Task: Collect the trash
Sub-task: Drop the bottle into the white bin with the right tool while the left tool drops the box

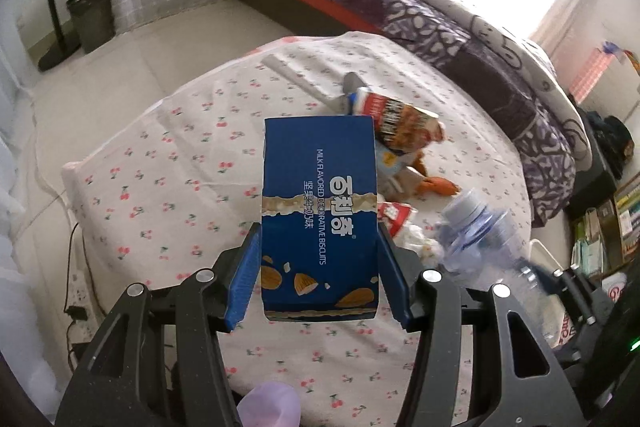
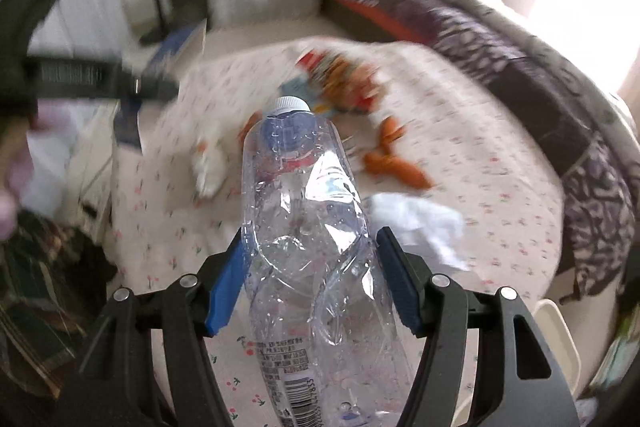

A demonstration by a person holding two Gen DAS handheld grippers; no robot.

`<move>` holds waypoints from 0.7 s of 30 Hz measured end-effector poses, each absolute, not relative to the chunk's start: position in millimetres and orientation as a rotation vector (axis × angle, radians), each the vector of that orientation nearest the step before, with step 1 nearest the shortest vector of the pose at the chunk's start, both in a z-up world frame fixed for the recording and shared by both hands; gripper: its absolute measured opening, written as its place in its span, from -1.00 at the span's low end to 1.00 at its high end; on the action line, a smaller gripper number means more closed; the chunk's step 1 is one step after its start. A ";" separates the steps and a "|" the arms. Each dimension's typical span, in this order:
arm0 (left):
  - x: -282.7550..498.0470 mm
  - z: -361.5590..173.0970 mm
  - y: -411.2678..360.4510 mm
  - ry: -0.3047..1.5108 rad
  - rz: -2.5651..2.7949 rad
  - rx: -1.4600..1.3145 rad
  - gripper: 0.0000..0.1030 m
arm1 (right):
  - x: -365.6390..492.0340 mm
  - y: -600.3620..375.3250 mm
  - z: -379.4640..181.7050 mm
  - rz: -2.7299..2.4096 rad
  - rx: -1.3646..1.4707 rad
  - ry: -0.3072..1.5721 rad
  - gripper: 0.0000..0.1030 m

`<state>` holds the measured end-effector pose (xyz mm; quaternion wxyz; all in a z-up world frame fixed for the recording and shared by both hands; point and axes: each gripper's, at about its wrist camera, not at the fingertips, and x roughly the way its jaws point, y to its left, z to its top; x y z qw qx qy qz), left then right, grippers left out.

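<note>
A crumpled plastic bottle [image 2: 304,227], judged light and springy, is pinched mid-body at frame centre by the right gripper [image 2: 310,283]; a stiff biscuit box [image 1: 320,215] is clamped by the left gripper [image 1: 318,279].

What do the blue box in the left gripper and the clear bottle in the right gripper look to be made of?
Blue box: likely printed paperboard with a smooth, faintly glossy finish, judging by its flat faces, crisp folded edges and printed biscuit artwork.
Clear bottle: thin transparent plastic, shiny, judging by its crumpled, dented wall, with droplets on it and a white, probably plastic cap.
</note>
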<state>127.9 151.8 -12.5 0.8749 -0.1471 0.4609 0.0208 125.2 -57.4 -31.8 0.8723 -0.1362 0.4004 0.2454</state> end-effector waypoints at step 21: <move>131.0 -22.3 47.4 0.890 -0.103 -0.200 0.02 | 109.9 -202.7 -20.9 0.001 0.072 0.684 0.23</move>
